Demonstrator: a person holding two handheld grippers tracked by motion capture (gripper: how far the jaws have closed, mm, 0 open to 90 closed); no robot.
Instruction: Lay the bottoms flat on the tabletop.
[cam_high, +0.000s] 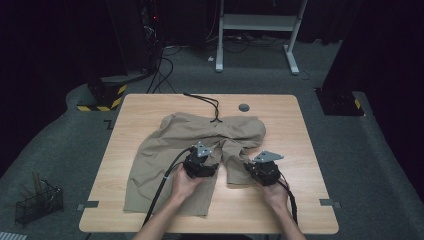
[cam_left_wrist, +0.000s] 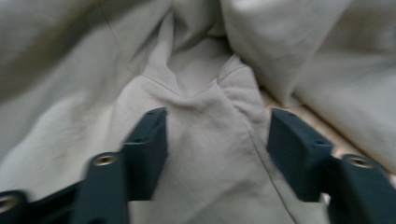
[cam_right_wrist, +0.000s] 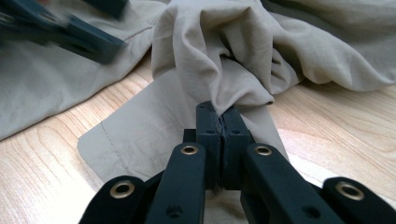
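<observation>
The khaki shorts (cam_high: 195, 150) lie rumpled mid-table. The right gripper (cam_right_wrist: 219, 122) is clamped on a leg fold at five o'clock; the left gripper (cam_left_wrist: 215, 140) straddles cloth, jaws apart (unpinched). Next, probably: close left, then pull flat.

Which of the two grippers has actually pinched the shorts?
The right gripper: its fingers are shut on a fold of the shorts. The left gripper stands open over the cloth.
</observation>
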